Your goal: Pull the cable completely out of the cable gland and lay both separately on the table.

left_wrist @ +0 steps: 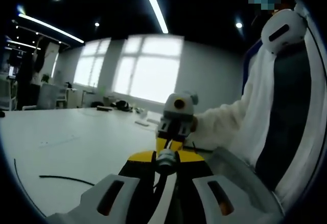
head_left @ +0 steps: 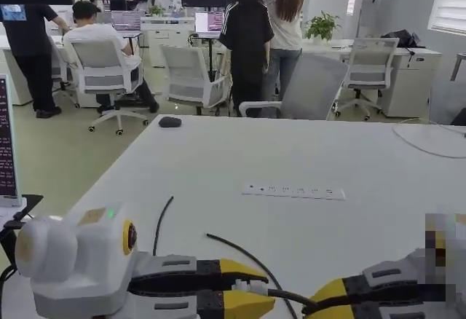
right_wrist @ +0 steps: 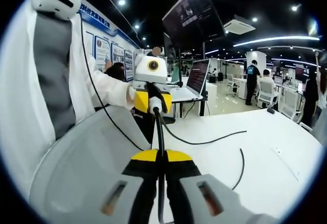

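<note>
Cable gland [left_wrist: 166,156]: small, grey-white, rounded, pinched in the left tongs [head_left: 263,288]. Cable [right_wrist: 159,132]: thin, black, one end in the gland, running straight (roughly left to right, over the near table edge) into the right tongs [head_left: 320,304], pressed onto it. Table [head_left: 328,151]: white, matte; open office behind.

Open tabletop [head_left: 218,159] up to power strip [head_left: 293,191]

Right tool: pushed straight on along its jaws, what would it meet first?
Likely the cable gland, held in the left tool facing it, at the far end of the cable it grips; depth is unclear.
</note>
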{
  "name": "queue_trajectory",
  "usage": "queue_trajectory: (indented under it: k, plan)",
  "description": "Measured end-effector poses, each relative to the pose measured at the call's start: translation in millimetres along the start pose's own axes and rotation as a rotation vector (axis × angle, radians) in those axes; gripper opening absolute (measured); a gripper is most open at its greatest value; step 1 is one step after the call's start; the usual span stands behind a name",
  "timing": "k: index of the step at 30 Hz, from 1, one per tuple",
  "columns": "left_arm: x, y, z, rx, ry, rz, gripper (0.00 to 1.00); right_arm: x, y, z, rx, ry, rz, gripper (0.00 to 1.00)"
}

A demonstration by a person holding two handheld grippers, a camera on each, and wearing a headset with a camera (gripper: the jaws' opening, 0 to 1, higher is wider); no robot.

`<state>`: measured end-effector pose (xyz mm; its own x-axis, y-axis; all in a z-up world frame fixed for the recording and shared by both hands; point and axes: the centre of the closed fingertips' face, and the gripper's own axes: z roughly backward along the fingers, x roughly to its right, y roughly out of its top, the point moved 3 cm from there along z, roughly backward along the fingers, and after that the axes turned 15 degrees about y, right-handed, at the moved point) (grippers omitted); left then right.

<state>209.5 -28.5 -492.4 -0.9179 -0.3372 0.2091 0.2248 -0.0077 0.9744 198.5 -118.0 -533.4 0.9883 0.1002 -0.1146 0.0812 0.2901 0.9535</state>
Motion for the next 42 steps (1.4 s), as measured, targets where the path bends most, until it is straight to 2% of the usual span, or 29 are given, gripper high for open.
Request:
queue_trajectory:
  k: [4,10,17,21,23,26,31,35,38,42]
  plan:
    - [-2.7,-0.2,1.5,0.003,0.006,0.012,0.16,1.4,-15.3,12.0,-0.029,-0.034,-0.02,0.02]
    - [-3.7,0.2,-0.5,-0.004,0.003,0.03,0.16,2.5,-28.2,21.3,-0.057,-0.058,-0.034,0.02]
    - [-4.9,-0.5,-3.7,-0.024,0.008,0.051,0.16,3.7,-27.4,23.2,-0.054,-0.073,-0.037,0.02]
    - [-5.7,2.1,-5.4,-0.013,0.02,0.037,0.16,3.5,-19.2,25.4,-0.076,-0.084,0.003,0.03]
    - [-5.2,3.9,-6.3,-0.007,0.017,0.041,0.16,2.8,-13.1,25.4,-0.079,-0.088,0.018,0.07]
    - [-2.8,4.6,-11.0,-0.01,0.013,0.028,0.16,1.4,4.5,22.0,-0.063,-0.086,0.052,0.15]
    - [1.3,2.5,-16.8,-0.023,-0.003,0.011,0.16,-1.0,33.0,8.8,-0.031,-0.069,0.109,0.15]
    - [3.6,1.3,-19.6,-0.032,-0.008,-0.003,0.16,-0.5,48.7,-1.1,0.0,-0.053,0.127,0.14]
    - [2.8,3.1,-19.9,-0.025,-0.002,-0.007,0.16,1.0,49.2,-4.3,-0.017,-0.043,0.139,0.11]
    - [-1.3,8.0,-18.2,-0.004,0.008,0.002,0.16,0.6,52.0,-5.4,0.007,-0.032,0.137,0.04]
